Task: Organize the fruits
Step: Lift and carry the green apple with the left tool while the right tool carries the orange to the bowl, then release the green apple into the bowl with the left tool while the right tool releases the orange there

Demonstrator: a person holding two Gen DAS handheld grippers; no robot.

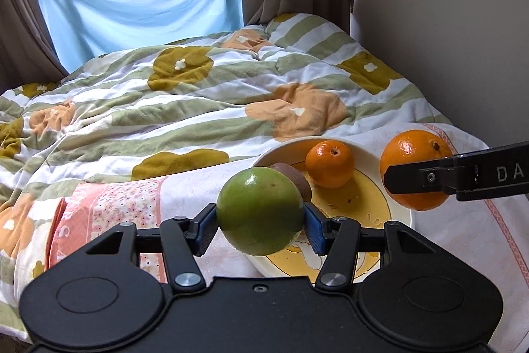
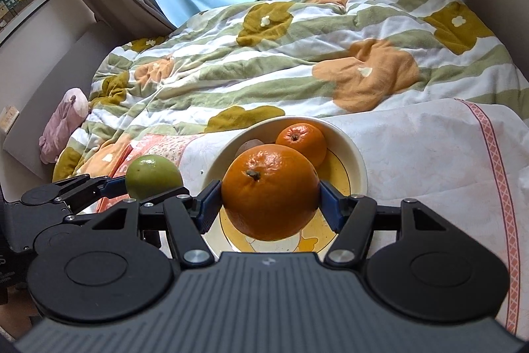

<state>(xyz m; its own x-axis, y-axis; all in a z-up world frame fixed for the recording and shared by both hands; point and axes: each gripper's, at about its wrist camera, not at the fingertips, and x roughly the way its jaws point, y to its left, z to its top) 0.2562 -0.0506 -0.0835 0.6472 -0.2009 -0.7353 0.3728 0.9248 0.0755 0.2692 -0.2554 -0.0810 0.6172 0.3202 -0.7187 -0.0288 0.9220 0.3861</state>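
On the left we see our left hand-held gripper (image 1: 260,229) clamped on a green fruit (image 1: 259,210), its blue pads (image 1: 207,229) pressing both sides, just left of the bowl (image 2: 358,167). In the bowl lie a kiwi (image 1: 296,179) and a small orange (image 2: 302,143). Above it, our right hand-held gripper (image 2: 269,205) grips a large orange (image 2: 269,191).

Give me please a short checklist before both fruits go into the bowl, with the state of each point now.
1. Left gripper clamps the green fruit: ok.
2. Right gripper clamps the big orange: ok.
3. Bowl has free room beside the small orange and the brown fruit: ok.
4. Bowl sits stable on the soft towel: cannot tell.
5. Grippers apart, not touching: ok.
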